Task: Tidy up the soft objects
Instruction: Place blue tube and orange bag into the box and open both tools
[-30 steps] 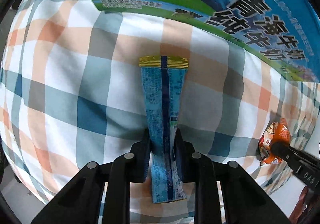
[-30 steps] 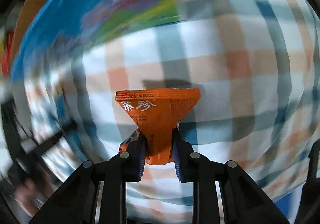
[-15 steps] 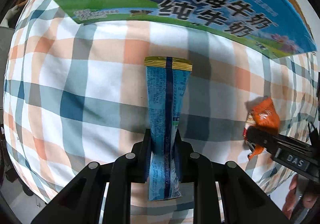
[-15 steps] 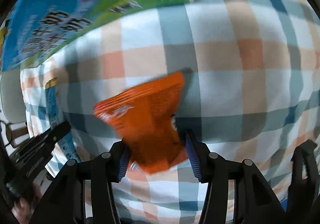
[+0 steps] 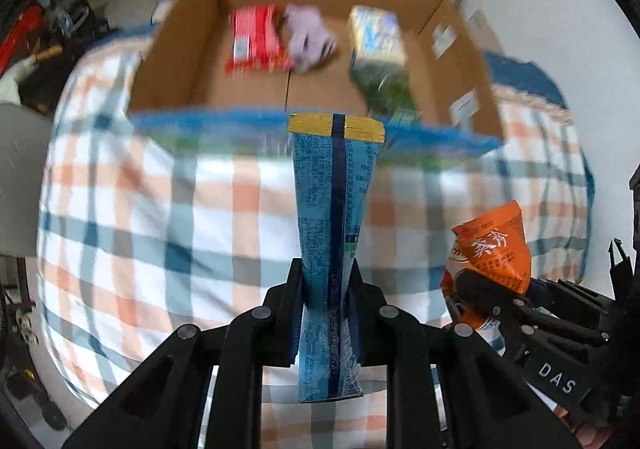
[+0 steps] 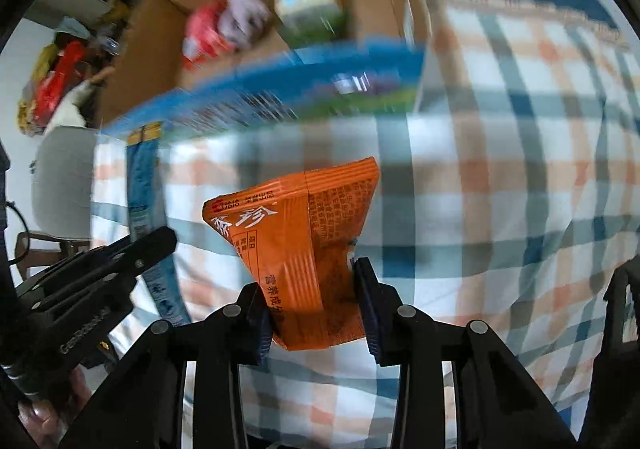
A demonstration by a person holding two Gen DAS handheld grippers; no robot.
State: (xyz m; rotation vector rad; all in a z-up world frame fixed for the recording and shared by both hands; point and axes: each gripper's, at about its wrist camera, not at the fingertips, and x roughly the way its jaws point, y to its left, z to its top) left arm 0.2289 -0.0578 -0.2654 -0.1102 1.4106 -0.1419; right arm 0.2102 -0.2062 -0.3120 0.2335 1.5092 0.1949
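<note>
My left gripper [image 5: 327,285] was clamped on a tall blue packet [image 5: 334,209]. My right gripper [image 6: 310,281] pinched an orange packet [image 6: 298,245]. Both hung above the plaid cloth [image 5: 160,229]. Beyond stood the open cardboard box [image 5: 180,49], containing a red packet [image 5: 254,39], a purple item [image 5: 308,35] and a yellow-green pack [image 5: 378,49].
</note>
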